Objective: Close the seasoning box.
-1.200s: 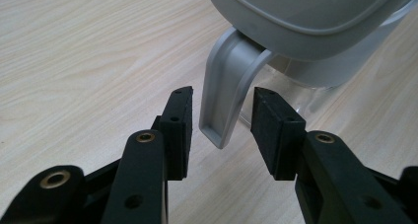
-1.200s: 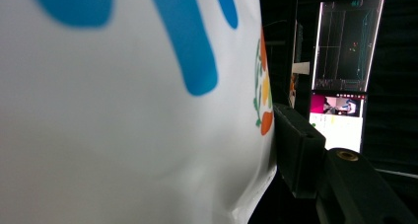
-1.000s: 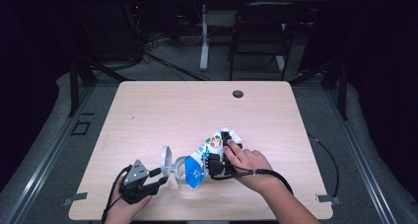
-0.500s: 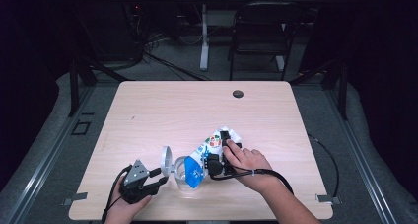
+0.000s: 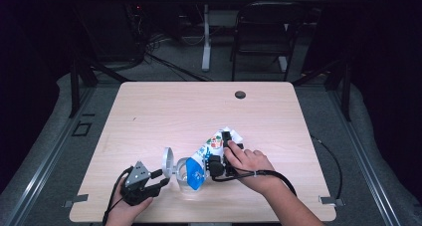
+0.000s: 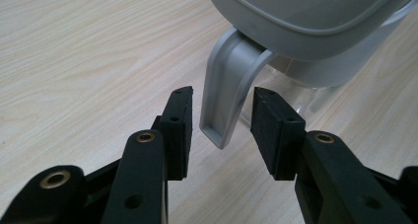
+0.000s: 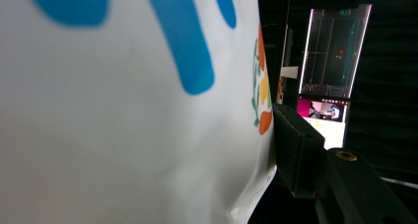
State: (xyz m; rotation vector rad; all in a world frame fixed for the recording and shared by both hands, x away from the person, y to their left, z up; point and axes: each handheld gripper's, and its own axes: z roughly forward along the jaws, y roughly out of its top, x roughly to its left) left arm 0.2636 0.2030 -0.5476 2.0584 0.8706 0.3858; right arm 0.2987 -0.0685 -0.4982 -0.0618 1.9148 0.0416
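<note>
Near the bottom edge of the high view nothing has shifted over the last second, so your pour is holding steady: your right gripper [image 5: 217, 162] stays clamped on the tilted bag [image 5: 205, 154] over the clear jug [image 5: 185, 175], while your left gripper [image 6: 221, 120] stands open, the jug's handle [image 6: 227, 88] between its jaws, untouched

The table [image 5: 149, 111] has a pale wood-grain top with a smooth, matt finish. The container's handle [image 6: 224, 86] and lid [image 6: 305, 17] look like smooth grey plastic with a soft sheen, above a clear glossy body [image 6: 300, 98]. The bag [image 7: 123, 110] is smooth white film printed in blue, beside matt black pads [image 6: 180, 128].
</note>
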